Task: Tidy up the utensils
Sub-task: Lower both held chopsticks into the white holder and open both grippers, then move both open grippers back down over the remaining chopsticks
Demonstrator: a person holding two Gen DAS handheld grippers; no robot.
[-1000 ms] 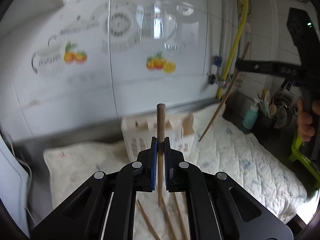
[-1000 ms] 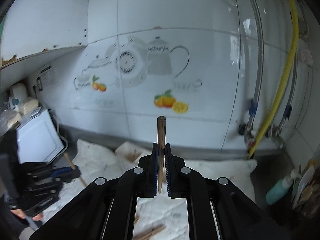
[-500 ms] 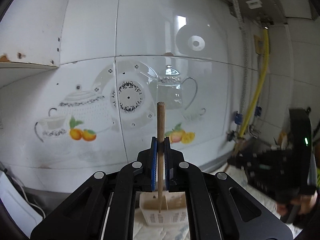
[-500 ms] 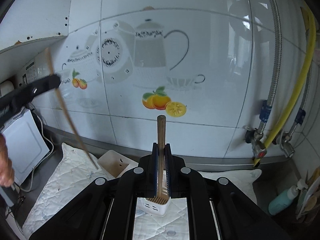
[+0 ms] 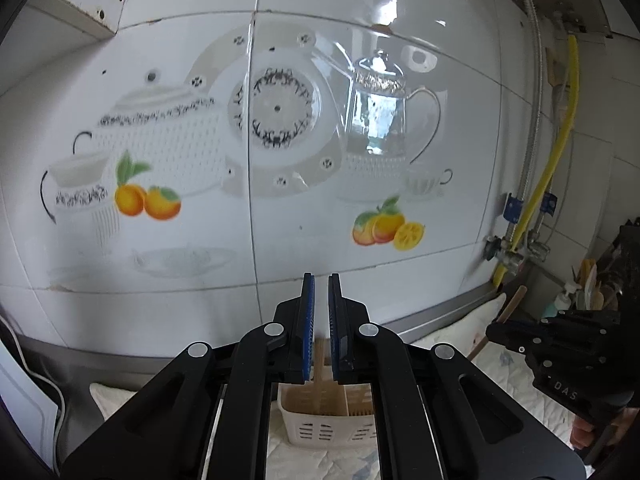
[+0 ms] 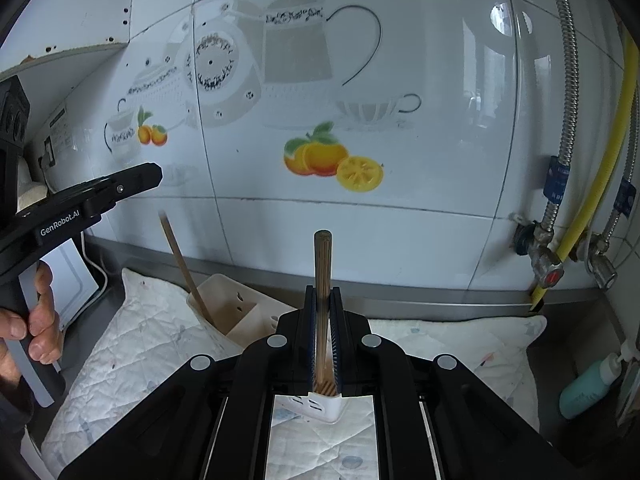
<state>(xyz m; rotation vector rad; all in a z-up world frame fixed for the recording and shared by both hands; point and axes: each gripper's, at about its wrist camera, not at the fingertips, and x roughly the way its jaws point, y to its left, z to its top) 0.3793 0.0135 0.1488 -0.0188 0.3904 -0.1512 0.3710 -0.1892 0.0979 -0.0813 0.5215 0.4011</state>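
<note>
A cream plastic utensil holder [image 5: 304,428] [image 6: 224,308] stands on the quilted mat below both grippers. My left gripper [image 5: 321,280] [image 6: 154,174] hovers over it, its jaws nearly together with only a narrow slit and nothing between them. One wooden chopstick [image 5: 319,364] [image 6: 180,264] leans in the holder's left compartment, free of the left gripper's fingers. My right gripper [image 6: 321,292] [image 5: 496,330] is shut on a second chopstick [image 6: 322,272] [image 5: 512,306], held upright with its lower tip just over the holder's near corner.
The quilted mat [image 6: 132,356] covers the counter under a tiled wall. Valves and a yellow hose [image 6: 592,184] run down at the right, with a teal bottle [image 6: 588,388] below. A white appliance [image 6: 68,276] stands at the left. A hand [image 6: 28,332] grips the left tool.
The chopstick slid out of my left gripper down into the holder. Both grippers came in over the holder, the right one sinking with its chopstick.
</note>
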